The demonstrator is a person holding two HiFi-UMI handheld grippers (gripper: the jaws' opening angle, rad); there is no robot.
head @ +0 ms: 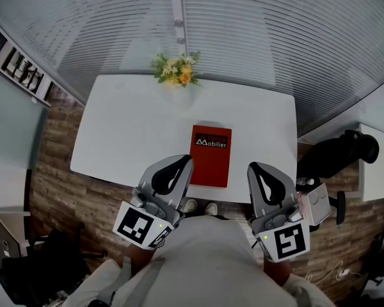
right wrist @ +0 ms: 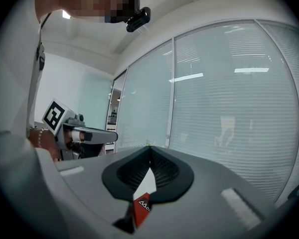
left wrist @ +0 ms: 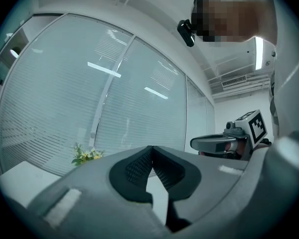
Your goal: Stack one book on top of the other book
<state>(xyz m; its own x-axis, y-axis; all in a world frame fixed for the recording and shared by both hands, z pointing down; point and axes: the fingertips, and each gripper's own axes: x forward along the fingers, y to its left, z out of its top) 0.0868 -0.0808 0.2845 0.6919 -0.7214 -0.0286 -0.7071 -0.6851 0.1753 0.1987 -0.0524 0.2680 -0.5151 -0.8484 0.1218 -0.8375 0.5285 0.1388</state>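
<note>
A red book (head: 211, 155) with white lettering lies flat near the front edge of the white table (head: 128, 133); only one cover shows, and I cannot tell whether a second book lies under it. My left gripper (head: 187, 160) is shut and empty, its tips just left of the book's near half. On the other side of the book my right gripper (head: 251, 169) is shut and empty too. In the right gripper view a sliver of the red book (right wrist: 141, 209) shows below the closed jaws. The left gripper (left wrist: 150, 151) points level toward the window.
A small bunch of yellow flowers (head: 176, 70) stands at the table's far edge, against a wall of window blinds (head: 256, 37). A black office chair (head: 336, 155) sits to the right of the table. Wood flooring (head: 57, 171) runs on the left.
</note>
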